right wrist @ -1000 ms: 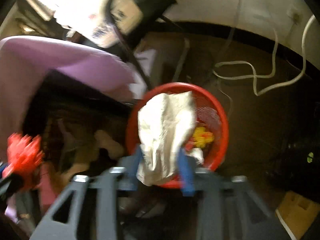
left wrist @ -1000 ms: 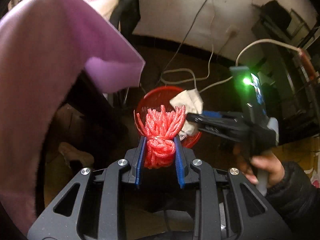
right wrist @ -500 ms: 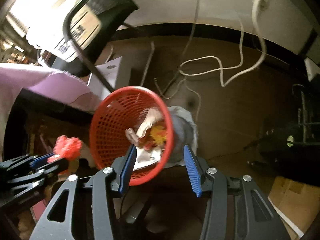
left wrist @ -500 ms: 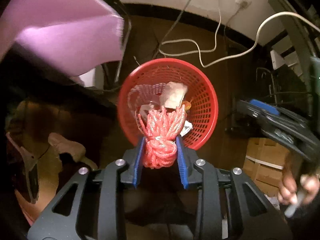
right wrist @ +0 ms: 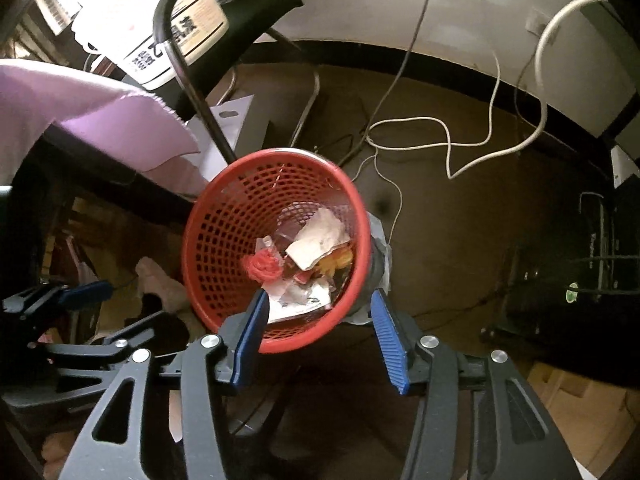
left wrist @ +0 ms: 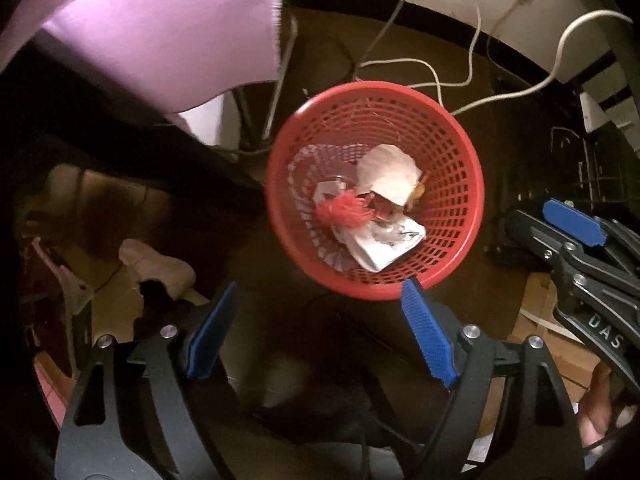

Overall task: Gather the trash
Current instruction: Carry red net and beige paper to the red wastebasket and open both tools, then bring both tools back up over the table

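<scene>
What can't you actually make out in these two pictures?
- Basket floor: in both views, trash piled in the red basket covers it.
- Yellow item: mostly under the white paper.
- Under the table: too dark.
- Pink bundle: blurred in the left view.

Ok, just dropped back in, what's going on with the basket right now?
Both handheld grippers hover open and empty above the red mesh basket on the floor. The left gripper has nothing between its blue fingers; the red string bundle lies inside among crumpled paper and wrappers. The right gripper is open too.
</scene>
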A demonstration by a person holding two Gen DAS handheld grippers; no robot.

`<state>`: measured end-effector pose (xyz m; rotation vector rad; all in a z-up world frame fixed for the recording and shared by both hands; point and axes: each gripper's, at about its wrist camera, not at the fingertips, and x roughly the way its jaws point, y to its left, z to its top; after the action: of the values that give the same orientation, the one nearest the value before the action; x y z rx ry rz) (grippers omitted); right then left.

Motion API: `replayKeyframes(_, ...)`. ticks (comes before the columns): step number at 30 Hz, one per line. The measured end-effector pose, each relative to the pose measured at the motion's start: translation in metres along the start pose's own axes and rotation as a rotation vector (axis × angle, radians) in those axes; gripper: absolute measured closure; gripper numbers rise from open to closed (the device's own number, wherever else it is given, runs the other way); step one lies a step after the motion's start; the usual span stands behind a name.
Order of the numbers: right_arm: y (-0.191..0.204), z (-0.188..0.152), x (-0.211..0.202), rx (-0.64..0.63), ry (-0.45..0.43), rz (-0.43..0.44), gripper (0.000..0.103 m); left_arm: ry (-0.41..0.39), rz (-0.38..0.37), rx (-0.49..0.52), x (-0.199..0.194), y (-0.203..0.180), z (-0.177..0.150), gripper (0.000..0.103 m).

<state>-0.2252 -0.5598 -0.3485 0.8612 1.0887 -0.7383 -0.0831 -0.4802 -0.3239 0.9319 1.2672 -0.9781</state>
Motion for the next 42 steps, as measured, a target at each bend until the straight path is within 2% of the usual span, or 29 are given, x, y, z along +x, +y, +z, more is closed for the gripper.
replayKeyframes(8,0.020,0.000,-0.017,-0.054,-0.029,-0.019,0.044,-0.072,0.052,0.006,-0.027,0.005,-0.023,0.022)
replayKeyframes(14,0.032,0.007,-0.052,-0.076,-0.097,-0.017,0.043,-0.146,0.069,-0.032,-0.060,0.018,-0.032,0.022)
replayKeyframes(27,0.082,0.006,-0.153,-0.199,-0.291,0.028,0.035,-0.391,0.033,-0.074,-0.178,0.032,-0.059,0.022)
replayKeyframes(33,0.112,-0.008,-0.192,-0.279,-0.380,0.059,0.032,-0.518,0.067,-0.153,-0.229,0.055,-0.093,0.016)
replayKeyframes(42,0.167,-0.033,-0.234,-0.423,-0.463,0.130,0.028,-0.607,0.156,-0.314,-0.271,0.103,-0.151,0.014)
